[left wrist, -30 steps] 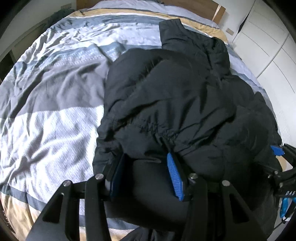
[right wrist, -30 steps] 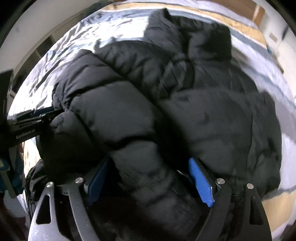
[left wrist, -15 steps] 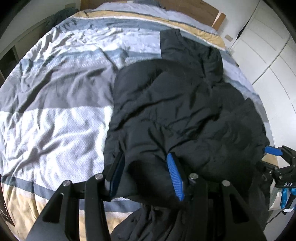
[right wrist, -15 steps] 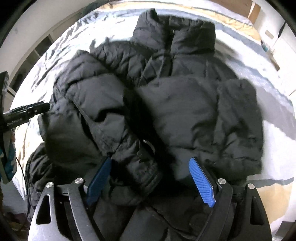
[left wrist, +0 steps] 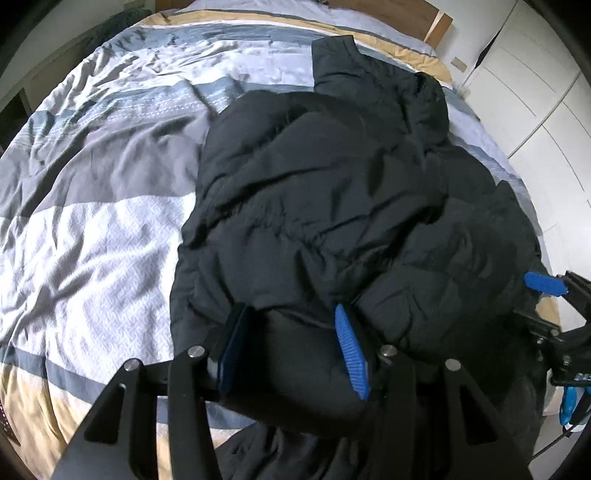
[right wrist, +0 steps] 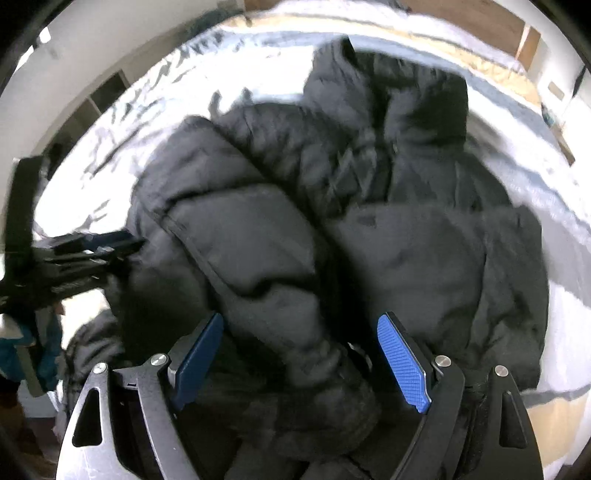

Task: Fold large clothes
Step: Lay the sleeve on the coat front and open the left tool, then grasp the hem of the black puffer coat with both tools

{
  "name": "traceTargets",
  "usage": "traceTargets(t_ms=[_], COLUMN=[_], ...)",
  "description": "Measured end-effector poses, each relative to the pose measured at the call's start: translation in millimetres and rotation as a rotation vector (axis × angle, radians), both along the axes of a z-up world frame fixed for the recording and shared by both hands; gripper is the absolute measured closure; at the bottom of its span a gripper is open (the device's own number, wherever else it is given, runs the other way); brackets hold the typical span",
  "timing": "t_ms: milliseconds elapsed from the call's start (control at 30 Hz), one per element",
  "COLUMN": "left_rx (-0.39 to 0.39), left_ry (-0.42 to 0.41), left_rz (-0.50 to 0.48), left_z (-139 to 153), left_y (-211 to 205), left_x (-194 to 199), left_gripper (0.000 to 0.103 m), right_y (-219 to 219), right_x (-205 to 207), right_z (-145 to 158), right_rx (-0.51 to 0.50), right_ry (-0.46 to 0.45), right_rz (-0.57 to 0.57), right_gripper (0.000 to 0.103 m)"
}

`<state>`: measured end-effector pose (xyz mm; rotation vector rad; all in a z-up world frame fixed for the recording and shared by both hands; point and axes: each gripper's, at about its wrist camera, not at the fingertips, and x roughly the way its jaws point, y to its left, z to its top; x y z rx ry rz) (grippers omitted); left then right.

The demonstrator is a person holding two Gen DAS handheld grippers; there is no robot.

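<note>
A black puffer jacket (left wrist: 332,192) lies bunched on the striped bed, collar towards the headboard; it also fills the right wrist view (right wrist: 332,221). My left gripper (left wrist: 293,347) is at the jacket's near hem, its blue pads wide apart with a thick fold of fabric between them. My right gripper (right wrist: 301,363) is open over the near hem too, with a sleeve cuff lying between its pads. The right gripper shows at the right edge of the left wrist view (left wrist: 546,291); the left gripper shows at the left of the right wrist view (right wrist: 92,251).
The striped duvet (left wrist: 92,184) spreads to the left of the jacket. A wooden headboard (left wrist: 436,22) is at the far end. White wardrobe doors (left wrist: 546,103) stand along the right. The bed's near edge is just under the grippers.
Both grippers have moved forward and down toward the jacket again after pulling back half a second ago. The jacket looms larger in both views. Jaw openings look unchanged.
</note>
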<state>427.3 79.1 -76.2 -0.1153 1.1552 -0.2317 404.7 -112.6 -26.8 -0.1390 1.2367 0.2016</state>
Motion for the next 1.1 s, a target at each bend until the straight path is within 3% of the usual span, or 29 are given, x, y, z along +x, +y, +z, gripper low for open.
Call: traceTargets(t_ms=[167, 433, 767, 900, 1100], left_rx=[-0.001, -0.016, -0.015, -0.003, -0.001], left_ry=[0.018, -0.016, 0.001, -0.009, -0.033], left_rz=[0.047, 0.114, 0.109, 0.107, 0.090], left_z=[-1, 24, 41, 51, 68], left_y=[15, 23, 10, 1, -13], left_x=[-9, -35, -75, -88, -98], left_gripper=[0.053, 0.053, 0.053, 0.039, 0.038], right_y=[-38, -73, -55, -47, -48], right_x=[-17, -46, -68, -74, -86], right_z=[-15, -1, 24, 26, 34], right_rx=[-0.006, -0.040, -0.027, -0.021, -0.018], right_ry=[0.041, 0.048, 0.004, 0.000, -0.010], right_rz=[-0.078, -0.141, -0.119, -0.112, -0.110], right_gripper=[0.019, 0.019, 0.018, 0.018, 0.018])
